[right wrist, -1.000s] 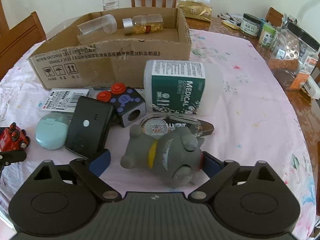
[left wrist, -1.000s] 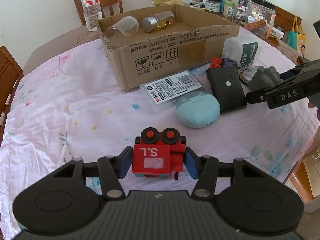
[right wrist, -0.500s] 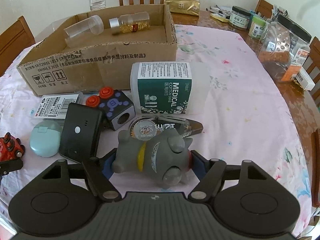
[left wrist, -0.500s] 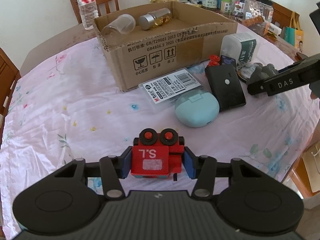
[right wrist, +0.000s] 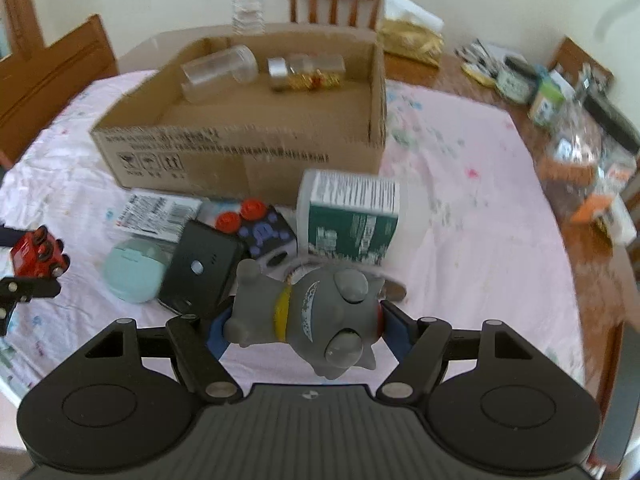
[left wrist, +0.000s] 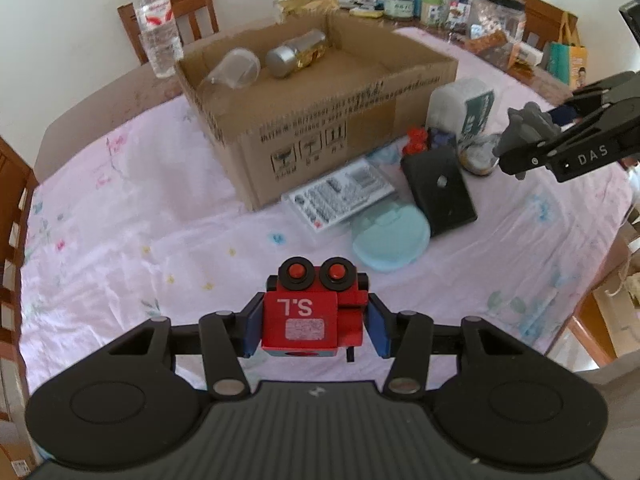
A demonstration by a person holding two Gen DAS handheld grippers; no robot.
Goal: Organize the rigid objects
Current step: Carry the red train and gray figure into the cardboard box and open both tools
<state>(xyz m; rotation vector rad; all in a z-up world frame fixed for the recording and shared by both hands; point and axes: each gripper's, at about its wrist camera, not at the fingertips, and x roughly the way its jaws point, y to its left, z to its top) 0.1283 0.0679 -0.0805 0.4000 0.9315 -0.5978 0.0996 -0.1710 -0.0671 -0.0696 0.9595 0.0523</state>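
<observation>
My left gripper [left wrist: 314, 330] is shut on a red toy train block [left wrist: 306, 318] marked "S.L" and holds it above the pink tablecloth. My right gripper [right wrist: 302, 330] is shut on a grey cat figure [right wrist: 308, 314] and holds it lifted above the table; the figure [left wrist: 526, 126] also shows at the right of the left wrist view. An open cardboard box [left wrist: 320, 120] stands behind, holding a clear cup [left wrist: 234, 74] and a silver-lidded jar [left wrist: 296, 54]. The box [right wrist: 248, 148] faces the right wrist view too.
On the cloth lie a teal case [left wrist: 390, 238], a black power bank [left wrist: 440, 190], a barcode packet [left wrist: 342, 196], a cube with red knobs [right wrist: 260, 226] and a medical cotton box [right wrist: 350, 216]. A water bottle [left wrist: 158, 28], jars [left wrist: 496, 18] and chairs ring the table.
Both grippers have risen with their toys. The cat figure has come off the table and tilted. The box now looks closer and is seen from higher.
</observation>
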